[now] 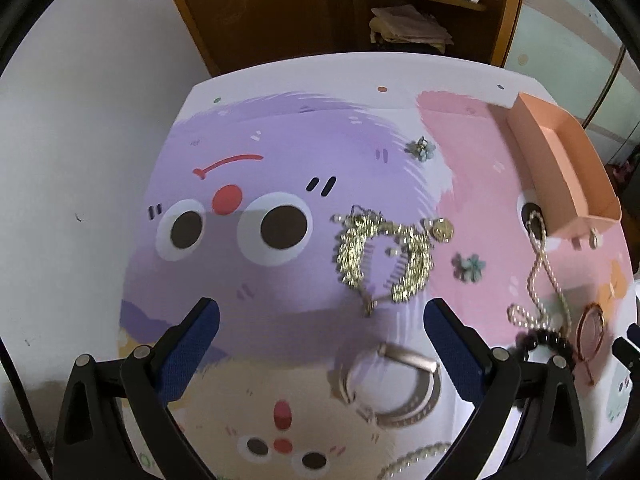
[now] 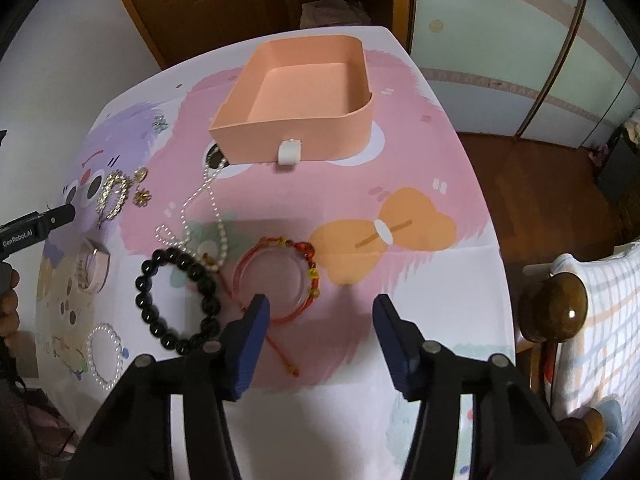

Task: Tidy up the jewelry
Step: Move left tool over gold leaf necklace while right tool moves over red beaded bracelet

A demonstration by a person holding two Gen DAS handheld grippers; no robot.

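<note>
Judging by how things lie, nothing has gone into the pink box [image 2: 296,92] yet, and the step in hand looks like a first pick. The right tool [image 2: 320,312] hangs spread wide and empty, just above the near edge of the red cord bracelet [image 2: 280,276], which lies ahead and slightly left of it. To do this well, I would centre the tool over one side of the cord ring, not its hollow middle, come down until the pads bracket the strand, then close gently; the loose tail trailing toward the tool could snag. The black bead bracelet [image 2: 176,300] lies touching the long pearl strand [image 2: 208,208] further left, so lifting either may drag the other.

The left tool [image 1: 320,320] is also wide and empty, hovering with the gold chain cluster [image 1: 380,256] ahead between its fingers and a metallic bangle [image 1: 392,388] below it, nearer the camera.

Counted on the tabletop [image 2: 440,320]: one box, one red bracelet, one black bracelet, one long pearl strand, one small pearl bracelet [image 2: 106,352], one bangle, one gold cluster, one gold coin charm [image 1: 442,230], and two blue flower pieces [image 1: 468,266] ahead and right of the left tool. Whether the cluster is one piece or several, I cannot tell.
</note>
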